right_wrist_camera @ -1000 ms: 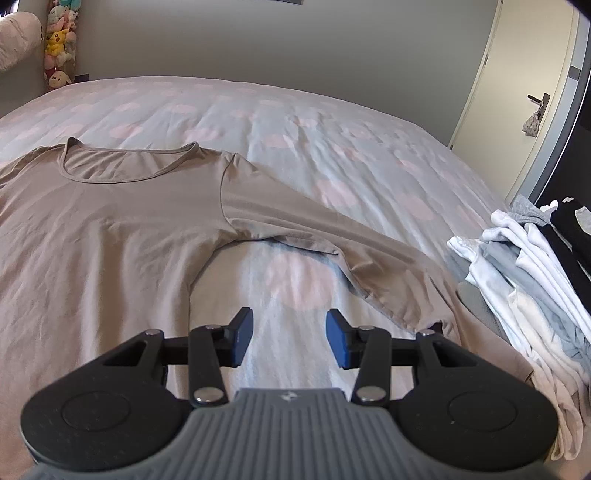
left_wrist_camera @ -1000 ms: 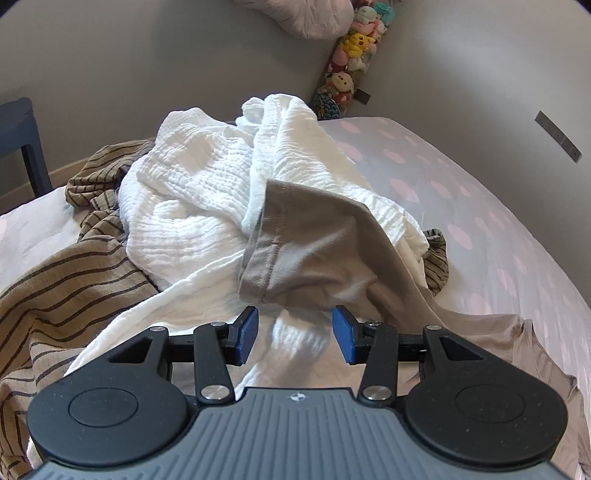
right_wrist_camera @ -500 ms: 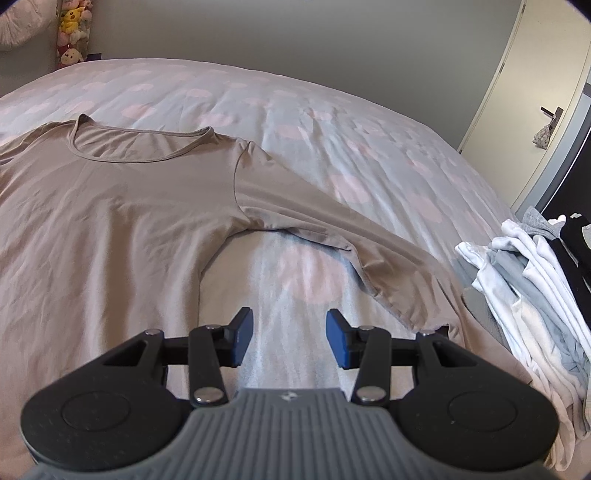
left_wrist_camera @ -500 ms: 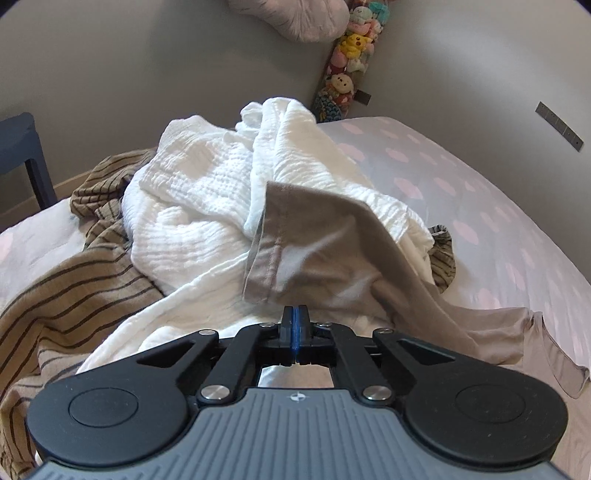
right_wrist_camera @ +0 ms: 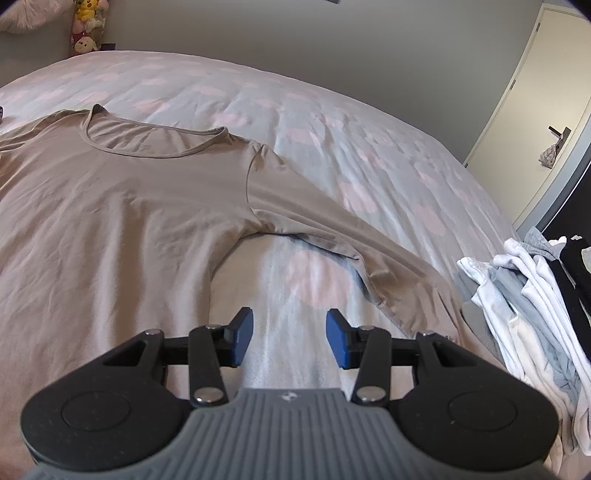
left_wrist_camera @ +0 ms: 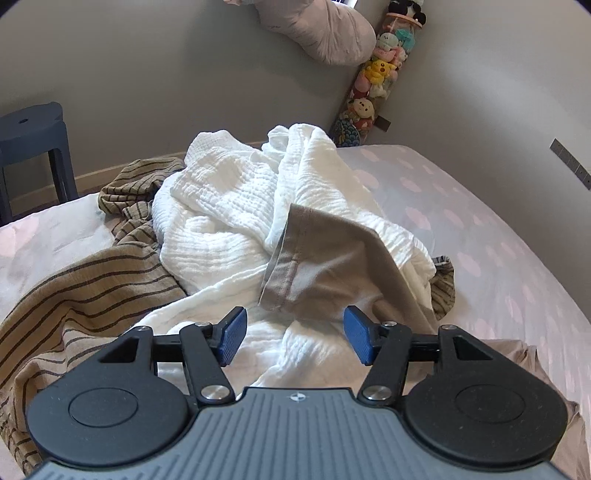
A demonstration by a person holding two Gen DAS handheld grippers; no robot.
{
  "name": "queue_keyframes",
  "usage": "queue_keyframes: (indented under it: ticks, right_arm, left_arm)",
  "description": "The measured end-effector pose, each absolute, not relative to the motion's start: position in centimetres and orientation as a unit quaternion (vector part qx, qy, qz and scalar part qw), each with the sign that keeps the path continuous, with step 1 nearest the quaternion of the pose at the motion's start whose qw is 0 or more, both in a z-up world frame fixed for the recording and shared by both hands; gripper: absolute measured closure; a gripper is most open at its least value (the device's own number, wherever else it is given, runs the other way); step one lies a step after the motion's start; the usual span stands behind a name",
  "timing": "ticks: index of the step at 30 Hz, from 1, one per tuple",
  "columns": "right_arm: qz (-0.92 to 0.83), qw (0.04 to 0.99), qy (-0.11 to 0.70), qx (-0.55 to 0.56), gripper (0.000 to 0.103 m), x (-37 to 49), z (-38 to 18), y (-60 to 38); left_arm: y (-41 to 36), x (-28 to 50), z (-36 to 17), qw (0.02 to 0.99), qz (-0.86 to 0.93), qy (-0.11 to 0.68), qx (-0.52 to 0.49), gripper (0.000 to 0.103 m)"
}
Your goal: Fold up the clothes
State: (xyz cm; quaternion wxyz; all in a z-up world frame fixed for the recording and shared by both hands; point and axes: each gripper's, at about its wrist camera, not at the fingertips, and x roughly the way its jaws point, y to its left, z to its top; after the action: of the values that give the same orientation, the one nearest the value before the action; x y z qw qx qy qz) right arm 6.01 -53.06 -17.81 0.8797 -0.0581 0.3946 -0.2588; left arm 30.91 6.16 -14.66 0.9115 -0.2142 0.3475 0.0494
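Both claws, left [left_wrist_camera: 293, 339] and right [right_wrist_camera: 290, 338], gape empty; I judge the taupe shirt [right_wrist_camera: 122, 206] limp, light, best pinched at the sleeve cuff [left_wrist_camera: 284, 273] just ahead

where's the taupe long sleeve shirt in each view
Left wrist view: only a sleeve of the taupe long-sleeved jersey shirt, draped over the white crinkled muslin cloth, just beyond the open left tool.
Right wrist view: the shirt lies spread flat, upper left, ahead of the open right tool.
Shared landmark: the hanging column of plush toys.
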Motion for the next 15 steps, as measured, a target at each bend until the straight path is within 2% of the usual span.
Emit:
queue_keyframes:
  ticks: [5, 6, 7, 10, 12, 15]
  right_arm:
    - [-0.258, 0.877, 0.399, -0.066, 0.056, 6.2, -17.8, -52.8]
    - [-0.257, 0.877, 0.4, -0.067, 0.056, 6.3, -17.8, -52.7]
    - [-0.257, 0.877, 0.401, -0.069, 0.056, 6.3, -17.8, -52.7]
    - [-0.257, 0.874, 0.406, -0.071, 0.056, 6.5, -18.0, -52.6]
    - [-0.257, 0.873, 0.408, -0.073, 0.056, 6.5, -18.1, -52.5]
    - [-0.256, 0.872, 0.41, -0.075, 0.056, 6.6, -18.1, -52.4]
  left_arm:
    - [5.5, 31.4, -14.9, 0.916, 0.044, 0.334, -0.216, 0.047]
    - [5.3, 31.5, -15.0, 0.917, 0.043, 0.332, -0.216, 0.053]
    - [5.2, 31.6, -15.0, 0.918, 0.042, 0.329, -0.216, 0.071]
    - [4.7, 31.9, -15.2, 0.921, 0.039, 0.321, -0.215, 0.097]
    - [4.4, 32.1, -15.3, 0.923, 0.037, 0.316, -0.215, 0.103]
    - [3.6, 32.0, -14.9, 0.93, 0.023, 0.304, -0.204, 0.103]
